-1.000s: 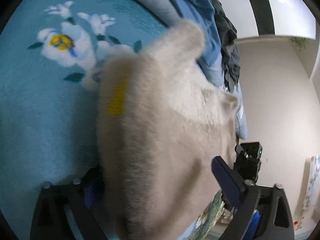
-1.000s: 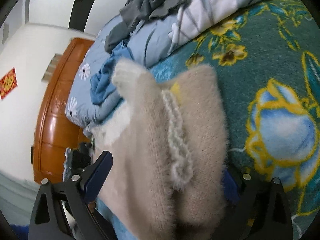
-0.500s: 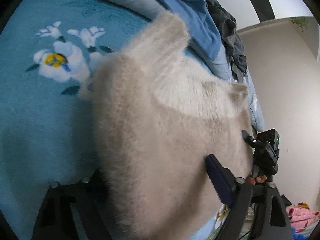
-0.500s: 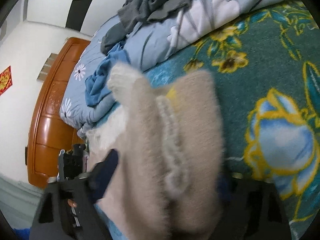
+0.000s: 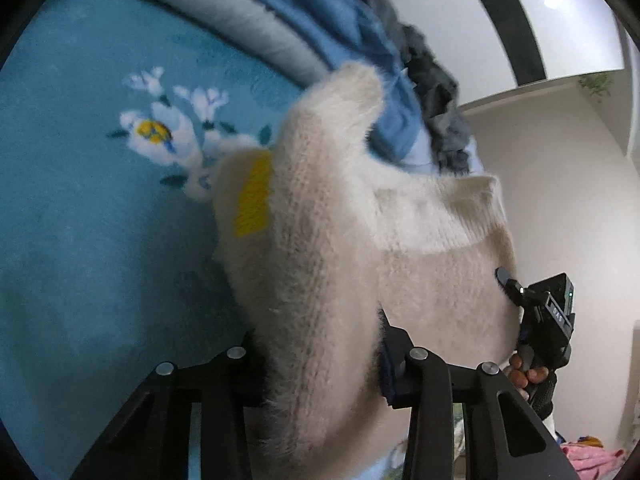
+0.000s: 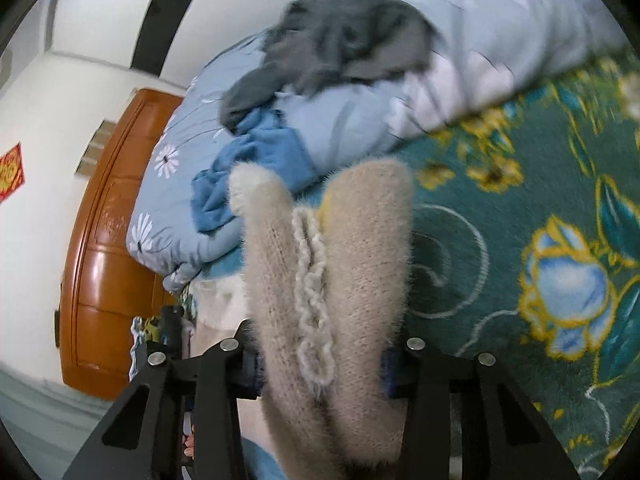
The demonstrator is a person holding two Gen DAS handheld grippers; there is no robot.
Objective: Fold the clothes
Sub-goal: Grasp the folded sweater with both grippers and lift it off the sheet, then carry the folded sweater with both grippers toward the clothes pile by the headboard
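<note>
Left hand-held gripper [image 5: 320, 364]: jaws closing, fluffy knit bunched between them. Right hand-held gripper [image 6: 320, 364]: jaws closing likewise, knit between. Both angled downward. Fingers [image 5: 528, 374] wrap the right handle.

A fluffy beige knitted sweater [image 5: 320, 264] is spread on a teal flowered plush blanket [image 5: 80, 240]. Behind it, a crumpled blue garment [image 6: 256, 156] is lain against a pale blue flowered duvet [image 6: 352, 120], and a dark grey garment [image 6: 340, 48] is piled on top.
</note>
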